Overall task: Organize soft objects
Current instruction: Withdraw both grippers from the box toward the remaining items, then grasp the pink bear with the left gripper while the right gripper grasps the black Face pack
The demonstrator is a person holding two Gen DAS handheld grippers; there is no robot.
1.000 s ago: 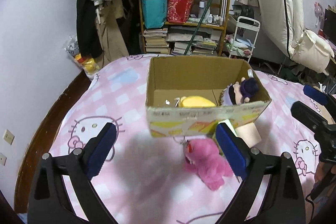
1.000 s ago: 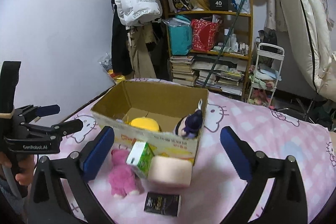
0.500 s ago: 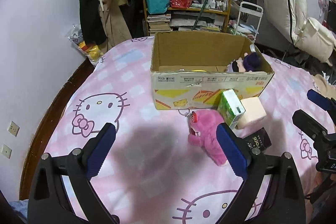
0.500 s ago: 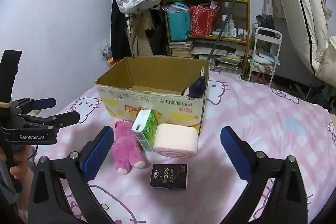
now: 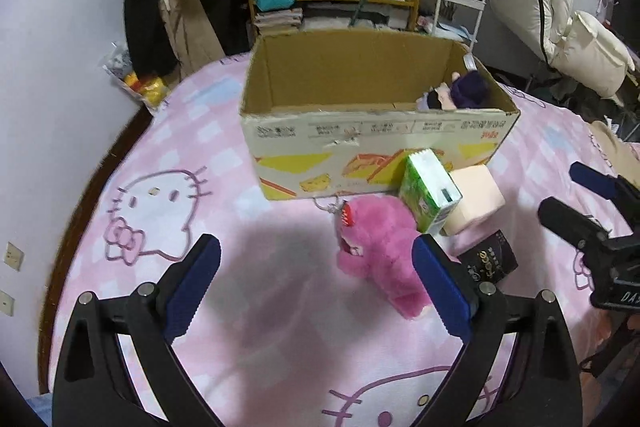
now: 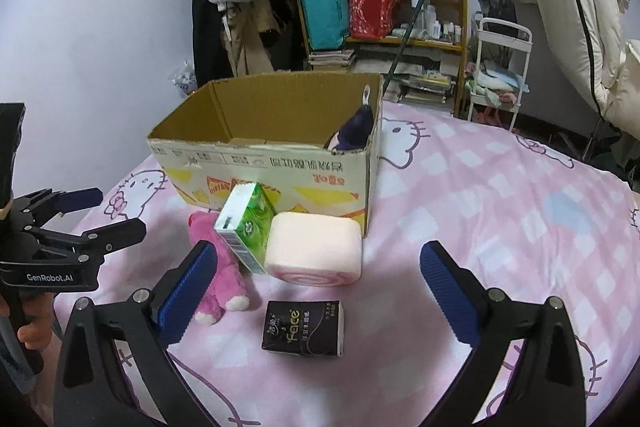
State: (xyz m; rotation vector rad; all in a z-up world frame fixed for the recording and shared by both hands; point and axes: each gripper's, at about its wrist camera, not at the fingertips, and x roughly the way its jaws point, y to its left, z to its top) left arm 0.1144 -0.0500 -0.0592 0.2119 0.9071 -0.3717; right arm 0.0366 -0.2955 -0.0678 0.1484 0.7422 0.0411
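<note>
Both claws stand wide apart and empty. Left gripper (image 5: 316, 283) hovers over the pink bedspread (image 5: 280, 347), its right finger just in front of the pink plush toy (image 5: 380, 251). Right gripper (image 6: 318, 291) hangs above the black tissue pack (image 6: 304, 327).

Plush toy lies on the bedspread before the cardboard box (image 5: 372, 147), touching the green tissue pack (image 5: 428, 195), which leans tilted against the pale pink cushion (image 6: 314, 251). Cushion sits against the box's front wall.

Left wrist view shows a purple-haired doll (image 5: 460, 95) in the box's right corner; right wrist view shows only its dark top. Right wrist view alone shows the black pack's label and a hand (image 6: 34, 323) on the left gripper's handle. Cluttered shelf (image 6: 384, 7) stands behind.
</note>
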